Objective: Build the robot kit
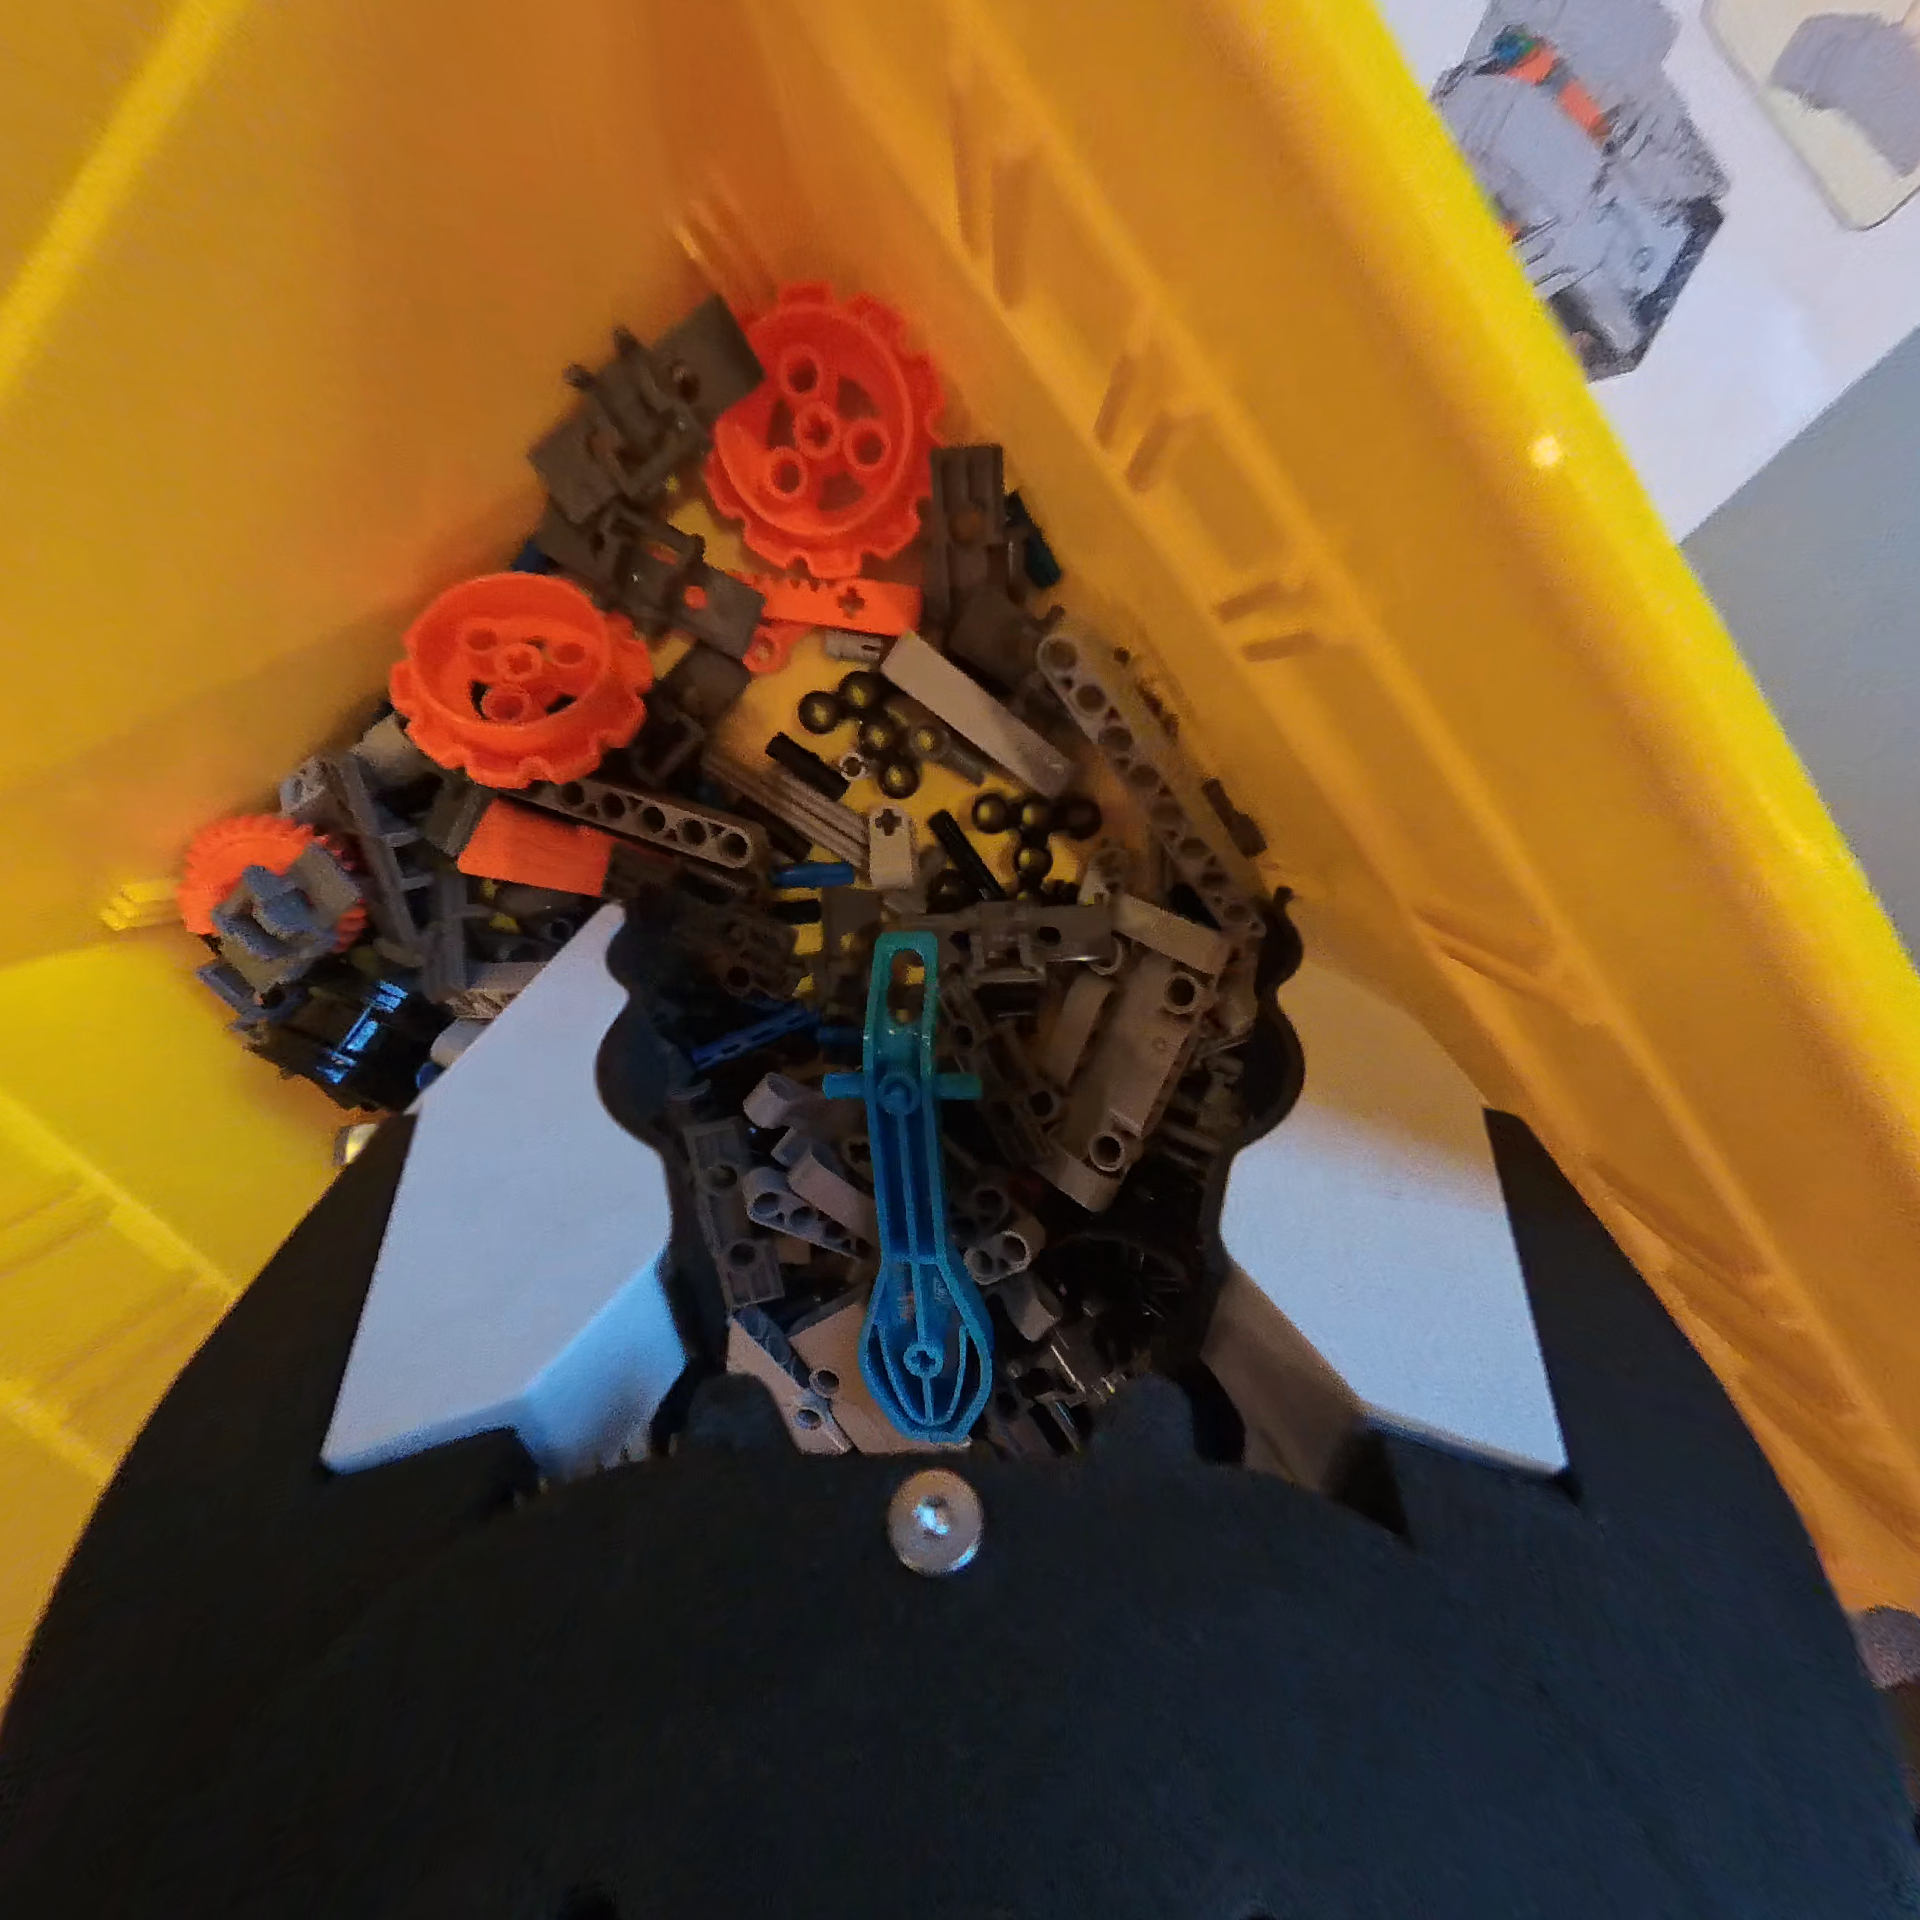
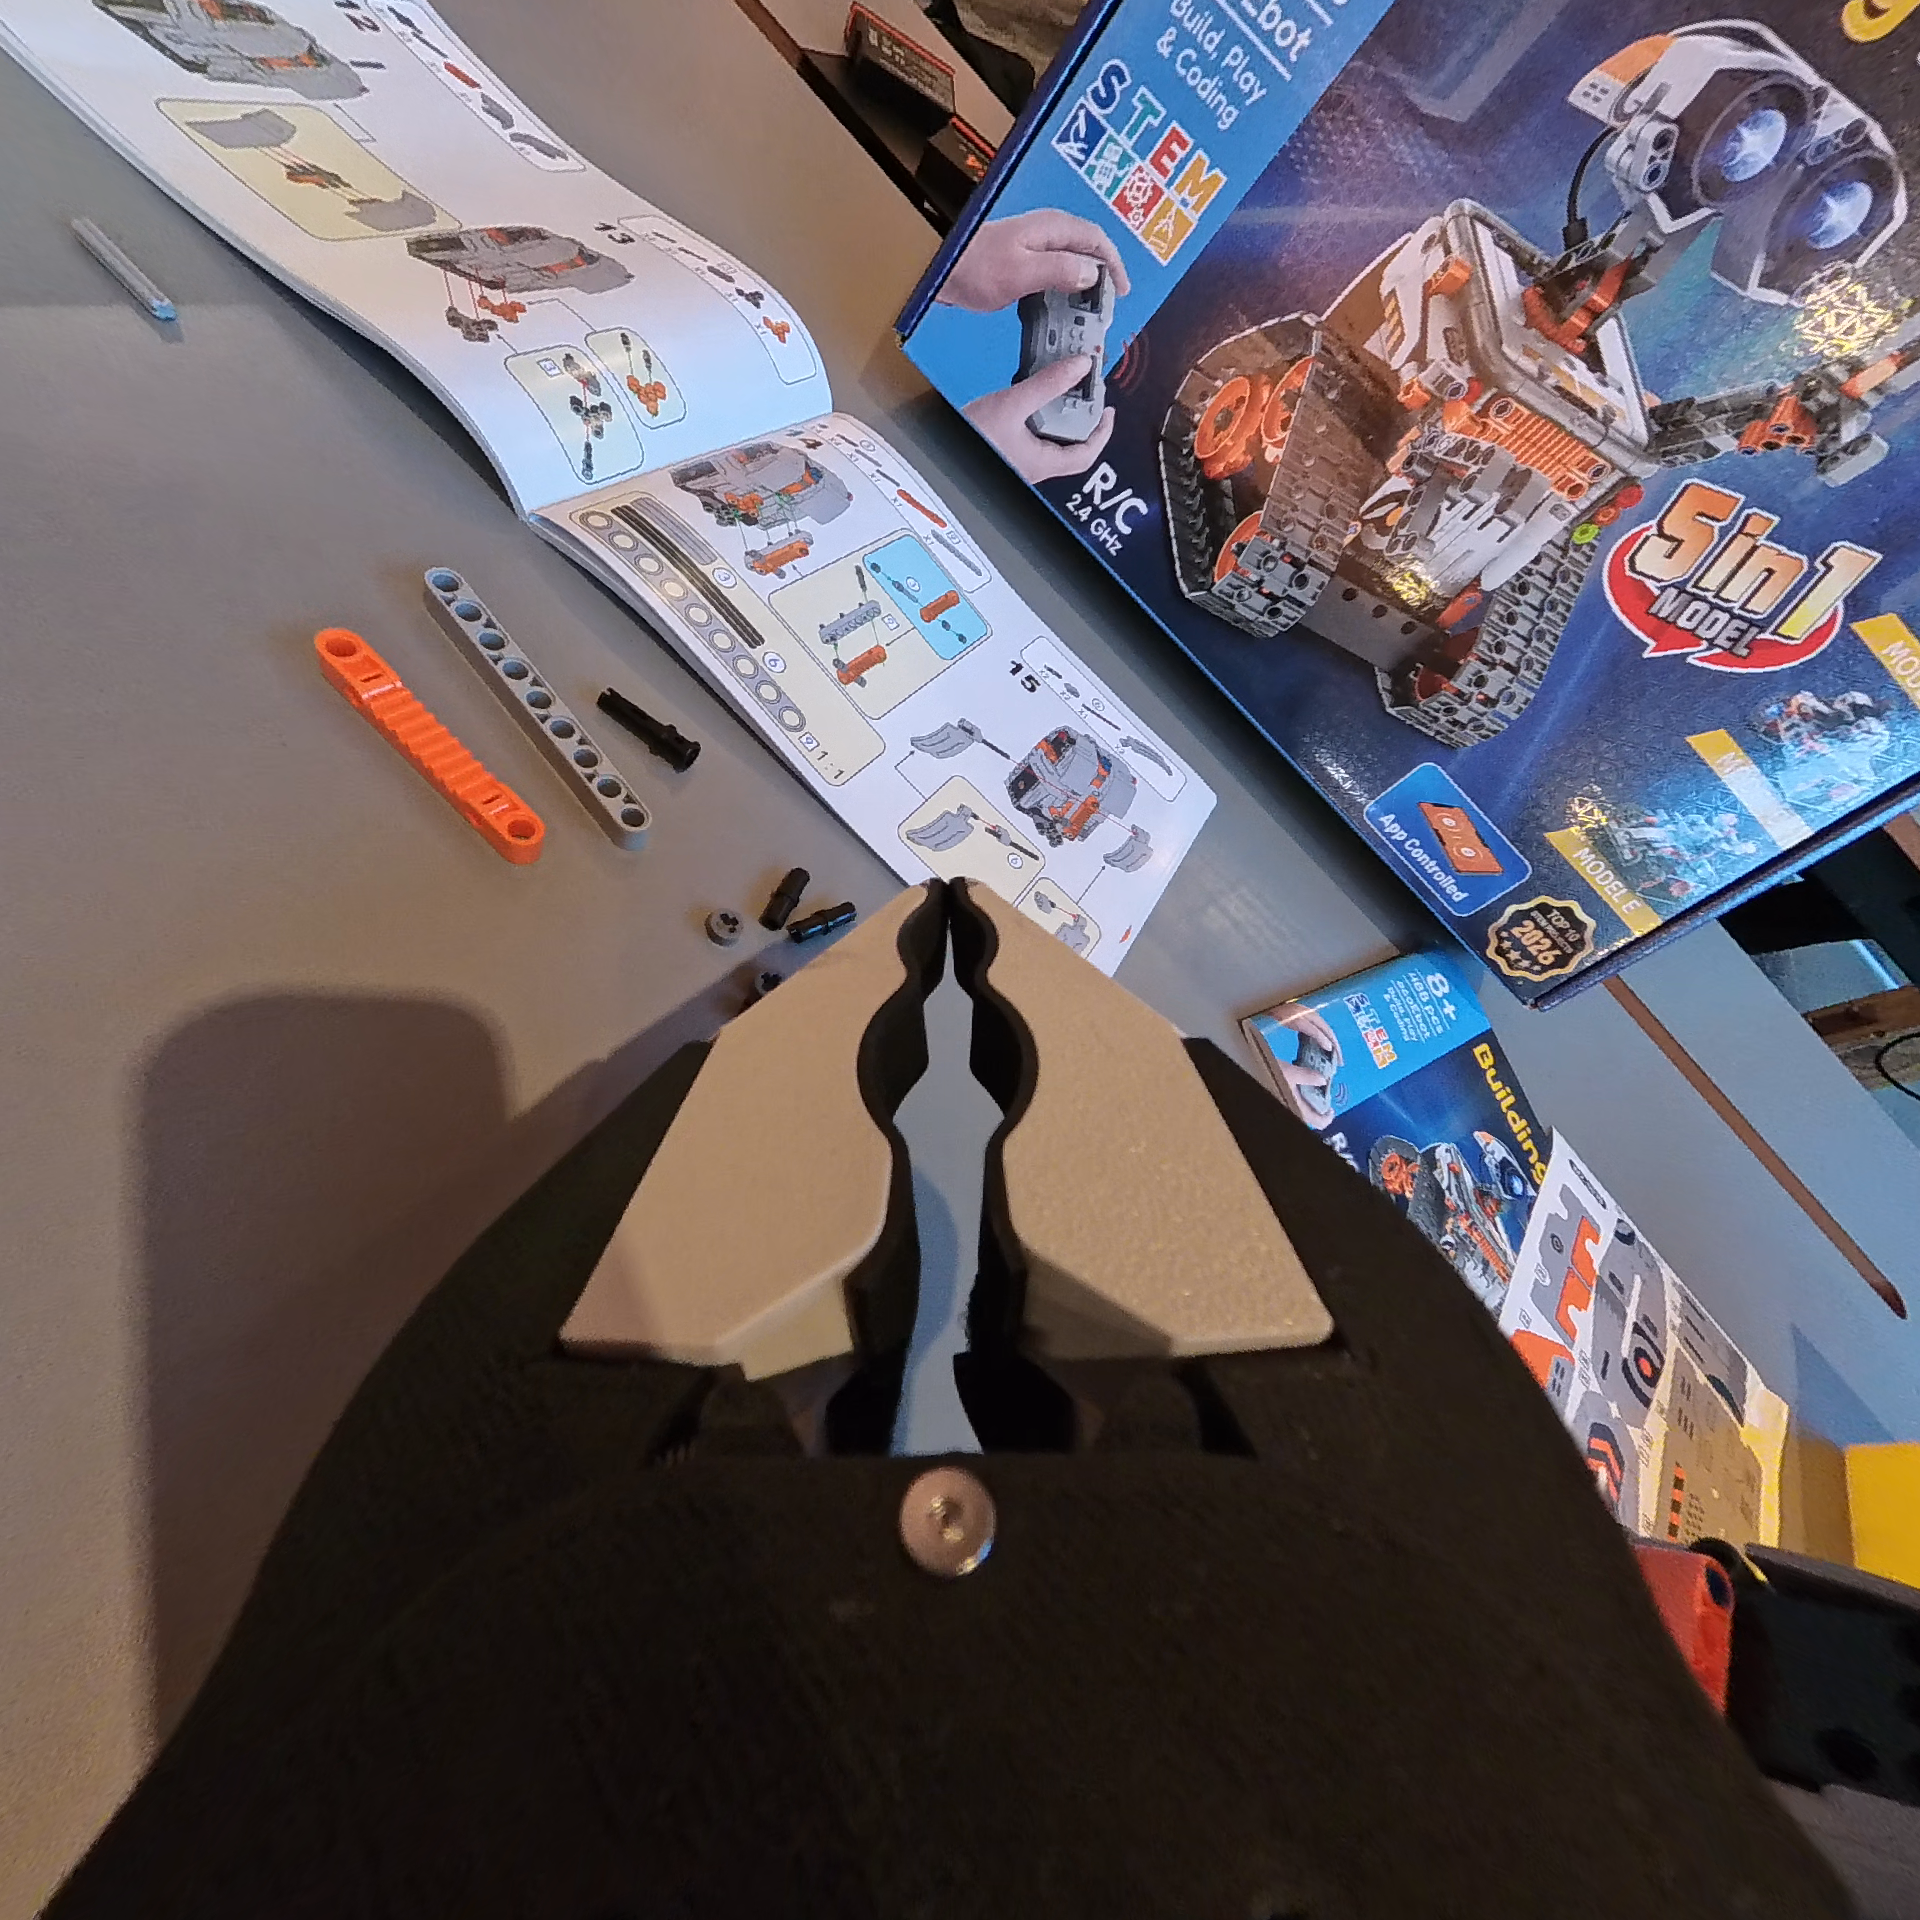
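My left gripper [image 1: 945, 935] is open and reaches down into a yellow bin [image 1: 312, 312]. It hangs over a heap of grey, black and orange building parts. A teal and blue lever-shaped tool [image 1: 914, 1195] lies on the heap between its fingers, touching neither. Two orange toothed wheels [image 1: 821, 431] [image 1: 514, 675] lie farther in. My right gripper [image 2: 948, 891] is shut and empty above a grey table [image 2: 208, 1039]. Small black pins [image 2: 805, 909] and a grey bush [image 2: 724, 925] lie just left of its tips. An orange ribbed beam [image 2: 426, 743], a grey holed beam [image 2: 535, 701] and a black pin [image 2: 646, 727] lie farther left.
An open instruction booklet [image 2: 644, 436] lies ahead of the right gripper. A large blue kit box [image 2: 1455, 416] stands at the right, with a smaller booklet [image 2: 1403, 1143] and a sticker sheet [image 2: 1642, 1351] beside it. A grey rod [image 2: 123, 265] lies far left. The bin's walls close in around the left gripper. Spacing between my two grippers at the tips: around 45 cm. To reach the grey bush [image 2: 724, 925] in a straight line is about 5 cm for my right fingers, about 35 cm for my left.
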A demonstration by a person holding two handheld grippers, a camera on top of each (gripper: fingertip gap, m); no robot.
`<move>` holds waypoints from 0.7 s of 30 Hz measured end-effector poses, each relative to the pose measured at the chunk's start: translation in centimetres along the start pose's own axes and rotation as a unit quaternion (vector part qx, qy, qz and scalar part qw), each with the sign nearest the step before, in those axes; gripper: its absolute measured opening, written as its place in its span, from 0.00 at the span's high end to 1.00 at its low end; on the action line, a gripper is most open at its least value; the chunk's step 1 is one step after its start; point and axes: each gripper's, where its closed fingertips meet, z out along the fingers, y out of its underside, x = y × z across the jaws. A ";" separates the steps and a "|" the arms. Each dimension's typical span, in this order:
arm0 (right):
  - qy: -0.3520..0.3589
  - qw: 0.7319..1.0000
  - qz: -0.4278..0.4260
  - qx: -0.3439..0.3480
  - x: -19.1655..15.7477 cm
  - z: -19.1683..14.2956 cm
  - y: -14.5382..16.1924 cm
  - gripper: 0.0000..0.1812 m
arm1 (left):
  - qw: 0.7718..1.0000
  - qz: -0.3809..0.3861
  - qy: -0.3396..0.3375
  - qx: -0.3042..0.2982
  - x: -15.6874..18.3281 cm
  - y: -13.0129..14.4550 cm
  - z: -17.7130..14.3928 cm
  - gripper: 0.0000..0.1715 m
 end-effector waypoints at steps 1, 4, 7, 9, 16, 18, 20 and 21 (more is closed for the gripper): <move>-0.002 1.000 0.000 -0.001 -0.1 0.0 0.0 1.00 | 1.000 0.002 -0.006 -0.008 0.0 0.3 0.2 0.33; -0.007 1.000 -0.004 -0.002 -0.3 0.2 0.0 1.00 | 1.000 -0.012 -0.008 -0.021 0.1 1.2 0.3 0.37; -0.008 1.000 -0.009 -0.002 -0.5 0.1 -0.1 1.00 | 1.000 -0.013 0.001 -0.026 0.3 1.8 0.0 0.47; -0.007 1.000 -0.010 -0.001 -0.5 0.1 -0.1 1.00 | 1.000 -0.002 -0.004 -0.020 0.2 2.2 -0.3 0.59; -0.009 1.000 -0.011 -0.002 -0.6 0.1 -0.1 1.00 | 1.000 -0.013 0.016 -0.011 -0.2 3.6 -1.5 0.82; -0.009 1.000 -0.013 -0.005 -0.6 0.2 0.0 1.00 | 0.999 -0.028 0.032 -0.019 -0.4 4.4 -2.0 0.87; -0.008 1.000 -0.012 -0.006 -0.5 0.2 0.1 1.00 | 0.997 -0.045 0.061 -0.010 -0.1 4.9 -2.5 0.87; -0.008 1.000 -0.010 -0.005 -0.5 0.2 0.1 1.00 | 0.996 -0.057 0.074 -0.004 0.0 5.2 -2.7 0.87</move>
